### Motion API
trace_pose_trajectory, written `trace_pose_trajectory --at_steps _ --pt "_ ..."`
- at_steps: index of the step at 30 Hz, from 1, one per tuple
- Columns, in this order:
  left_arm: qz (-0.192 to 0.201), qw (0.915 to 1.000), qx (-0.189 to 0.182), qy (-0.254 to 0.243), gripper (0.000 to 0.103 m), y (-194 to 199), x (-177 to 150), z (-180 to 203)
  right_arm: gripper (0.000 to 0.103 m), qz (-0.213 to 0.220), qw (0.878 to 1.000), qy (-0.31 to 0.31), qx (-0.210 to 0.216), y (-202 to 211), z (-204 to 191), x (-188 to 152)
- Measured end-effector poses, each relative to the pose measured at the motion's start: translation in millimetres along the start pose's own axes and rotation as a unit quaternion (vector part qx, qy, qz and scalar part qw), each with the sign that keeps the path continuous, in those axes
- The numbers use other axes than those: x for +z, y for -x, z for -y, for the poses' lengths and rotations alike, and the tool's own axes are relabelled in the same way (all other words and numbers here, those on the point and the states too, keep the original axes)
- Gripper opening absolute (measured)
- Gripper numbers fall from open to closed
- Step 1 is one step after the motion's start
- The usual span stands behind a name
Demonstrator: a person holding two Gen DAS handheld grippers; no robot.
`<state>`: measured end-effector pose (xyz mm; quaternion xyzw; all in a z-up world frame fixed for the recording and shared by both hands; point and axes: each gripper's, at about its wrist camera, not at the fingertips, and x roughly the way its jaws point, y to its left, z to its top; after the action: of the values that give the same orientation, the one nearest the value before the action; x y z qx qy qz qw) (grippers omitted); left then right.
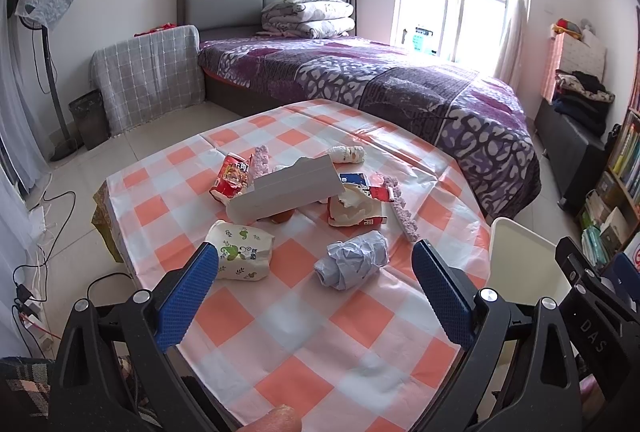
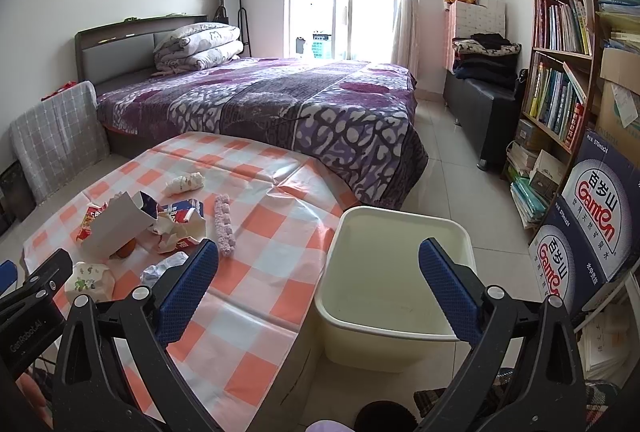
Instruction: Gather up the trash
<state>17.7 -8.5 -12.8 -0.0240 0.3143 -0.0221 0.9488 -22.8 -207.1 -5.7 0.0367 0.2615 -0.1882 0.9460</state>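
Left gripper fingers spread wide, nothing held — crumpled paper ball between fingertips on checkered tablecloth, leaf-print cup lying just inside left finger. Grey cardboard, red wrapper, torn carton farther ahead. Right gripper fingers also apart, empty — cream bin between them, beside table.

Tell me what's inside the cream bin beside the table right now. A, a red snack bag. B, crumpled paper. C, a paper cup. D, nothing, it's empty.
D: in the right wrist view the bin shows only its bare inside, while the crumpled paper, red snack bag and paper cup all lie on the table.
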Motion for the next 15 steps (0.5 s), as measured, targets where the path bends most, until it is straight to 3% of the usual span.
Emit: trace_pose_trajectory --at_steps 15 --pt "0.000 1.0000 0.000 0.001 0.094 -0.7 0.1 -1.1 0.096 -0.001 1.000 -0.001 0.001 -0.2 0.3 0.5"
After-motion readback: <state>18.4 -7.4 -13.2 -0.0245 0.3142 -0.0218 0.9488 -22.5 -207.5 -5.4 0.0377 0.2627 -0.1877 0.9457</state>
